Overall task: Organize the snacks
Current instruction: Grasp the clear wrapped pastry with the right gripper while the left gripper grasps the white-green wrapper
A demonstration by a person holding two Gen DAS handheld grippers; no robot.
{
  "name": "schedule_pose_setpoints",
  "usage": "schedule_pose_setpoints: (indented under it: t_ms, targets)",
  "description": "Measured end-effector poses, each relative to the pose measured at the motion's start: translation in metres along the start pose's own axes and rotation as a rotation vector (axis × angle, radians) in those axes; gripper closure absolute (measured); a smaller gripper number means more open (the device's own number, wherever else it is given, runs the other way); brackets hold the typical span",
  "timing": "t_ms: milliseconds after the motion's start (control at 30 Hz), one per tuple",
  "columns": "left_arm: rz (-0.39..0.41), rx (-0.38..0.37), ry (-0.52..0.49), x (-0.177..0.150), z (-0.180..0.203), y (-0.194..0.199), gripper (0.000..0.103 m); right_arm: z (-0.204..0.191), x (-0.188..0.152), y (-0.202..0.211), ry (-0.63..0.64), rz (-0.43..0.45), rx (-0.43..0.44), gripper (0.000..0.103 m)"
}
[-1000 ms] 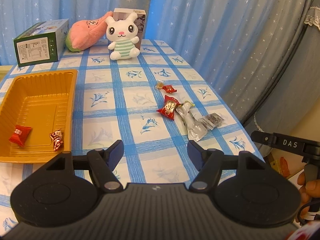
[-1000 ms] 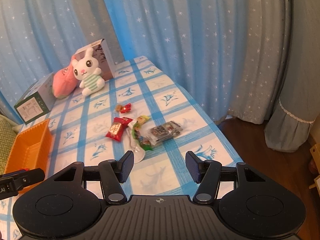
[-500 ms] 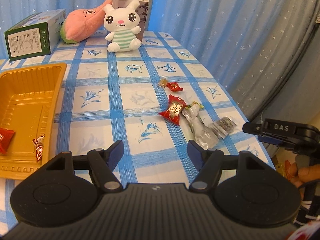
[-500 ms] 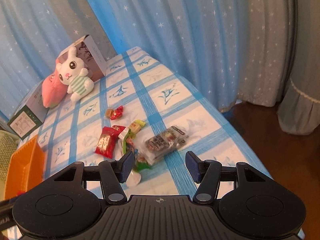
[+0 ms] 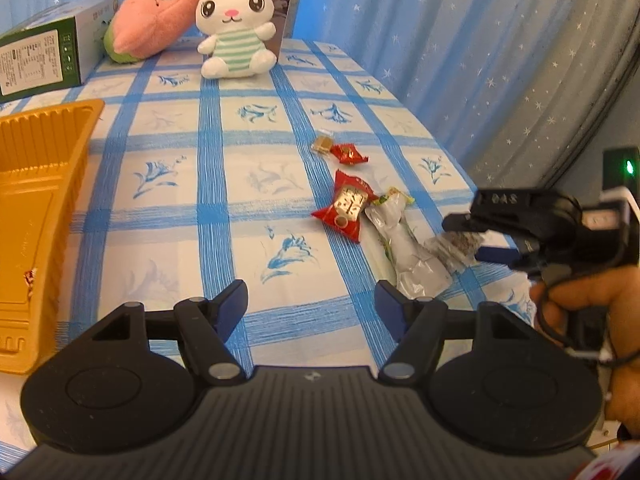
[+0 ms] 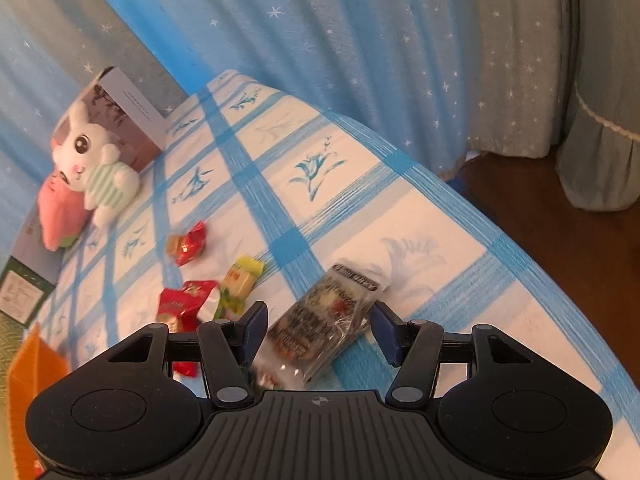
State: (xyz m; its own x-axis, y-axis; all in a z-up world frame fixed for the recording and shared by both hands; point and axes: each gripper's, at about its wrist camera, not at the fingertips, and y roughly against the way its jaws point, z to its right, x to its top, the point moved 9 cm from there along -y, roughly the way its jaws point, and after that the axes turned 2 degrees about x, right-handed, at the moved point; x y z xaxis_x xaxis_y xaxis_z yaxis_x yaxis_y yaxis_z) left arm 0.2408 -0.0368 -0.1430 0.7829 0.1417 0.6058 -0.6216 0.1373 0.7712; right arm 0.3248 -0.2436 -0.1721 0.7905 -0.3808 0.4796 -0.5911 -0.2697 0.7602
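Jaws of our right gripper (image 6: 318, 322) stand open astride the clear snack packet (image 6: 320, 320); we lower squarely, then close across its width.

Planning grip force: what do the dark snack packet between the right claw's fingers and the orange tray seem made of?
Dark snack packet: likely thin clear plastic film, glossy; it crinkles and glints. Orange tray: looks like thin moulded plastic, semi-glossy, with ribbed walls.

Black gripper (image 5: 311, 304) body, blue-padded jaws, silver screws, ribbed deck
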Motion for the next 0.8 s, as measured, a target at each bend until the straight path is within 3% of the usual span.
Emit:
schedule_pose_setpoints:
  t_ms: [333,467,800]
  targets:
    - [-0.015,0.001,0.01,-0.004,-0.004,-0.009,0.036,-0.015,-0.005,-0.012,0.297,-0.039,-0.048,0.046]
    - [-0.016,-0.006,0.009,-0.004,-0.001,-0.011,0.036,-0.007,-0.007,-0.003,0.37,-0.056,-0.038,0.064]
    - [-0.032,-0.048,-0.009,-0.005,0.017,-0.024,0.036,0.002,-0.024,0.004,0.578,-0.107,-0.005,0.062]
